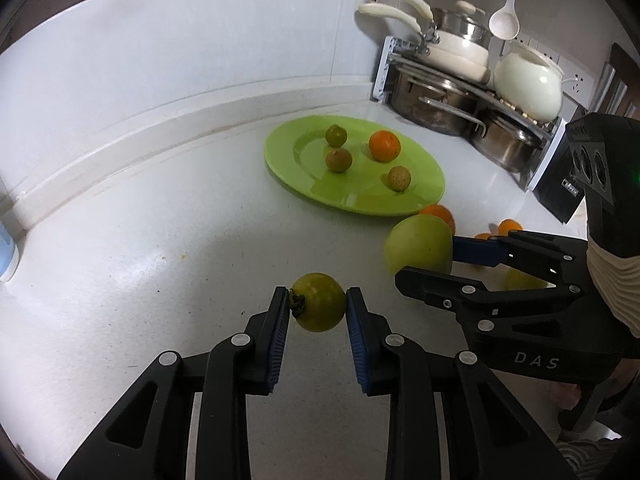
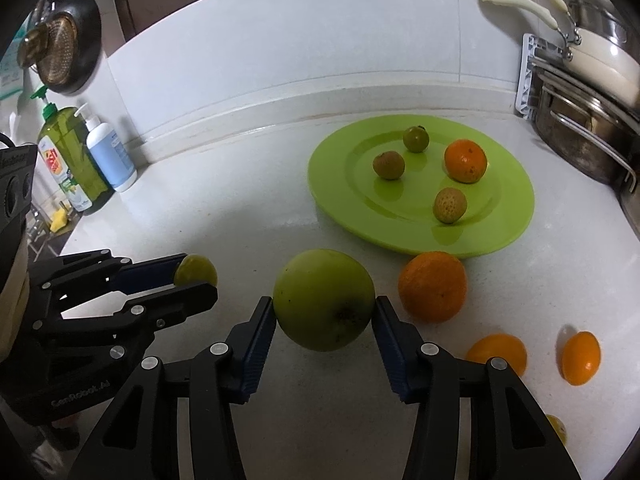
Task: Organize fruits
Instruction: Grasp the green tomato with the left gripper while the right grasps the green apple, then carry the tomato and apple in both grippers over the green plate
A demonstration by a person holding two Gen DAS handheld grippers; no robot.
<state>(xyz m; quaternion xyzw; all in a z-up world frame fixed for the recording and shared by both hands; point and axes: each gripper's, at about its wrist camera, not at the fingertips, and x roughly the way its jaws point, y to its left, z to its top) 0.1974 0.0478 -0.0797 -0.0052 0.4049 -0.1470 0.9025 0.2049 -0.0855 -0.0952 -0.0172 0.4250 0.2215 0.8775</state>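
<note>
With my left gripper (image 1: 317, 307) clamping the small green fruit (image 1: 319, 302) and my right gripper (image 2: 324, 310) clasping the green apple (image 2: 323, 299), I see the green plate (image 2: 516, 216) up and right of both (right nearer).

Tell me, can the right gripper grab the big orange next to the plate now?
Probably not yet. The right gripper is already shut on a large green apple, so it has no room. The round orange lies uncovered on the white counter beside the lime-green plate.
</note>
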